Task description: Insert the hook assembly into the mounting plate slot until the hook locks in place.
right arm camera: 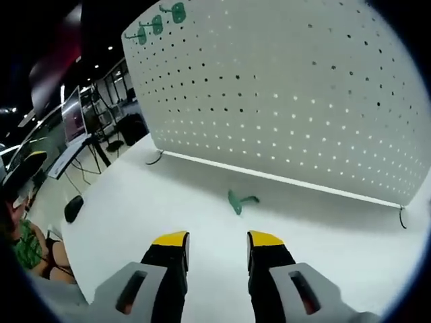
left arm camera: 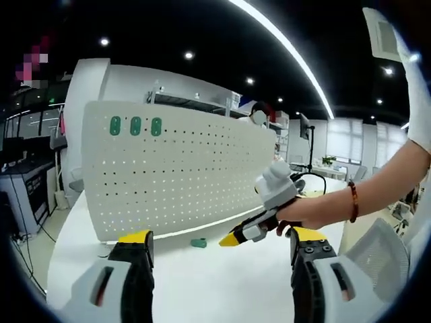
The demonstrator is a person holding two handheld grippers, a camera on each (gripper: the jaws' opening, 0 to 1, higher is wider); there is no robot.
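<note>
Between the right gripper [right arm camera: 217,241]'s yellow-tipped fingers [right arm camera: 170,239] is only air; they stand apart, holding nothing. Just ahead, a green hook [right arm camera: 238,200] lies on the white table [right arm camera: 121,222], near the upright pegboard [right arm camera: 289,87]. Three more hooks [right arm camera: 157,24] hang near its top edge. Left gripper [left arm camera: 222,237] is open and empty too.

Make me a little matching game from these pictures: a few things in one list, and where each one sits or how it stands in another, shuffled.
Things:
1. loose green hook
2. three green hooks
3. right claw
4. pegboard

Places or states:
A. mounted near the board's top corner
B. open and empty, pointing at the loose hook
C. standing upright on the white table
D. lying on the table in front of the board

Pairs: 1-D, 2-A, 3-B, 4-C
</note>
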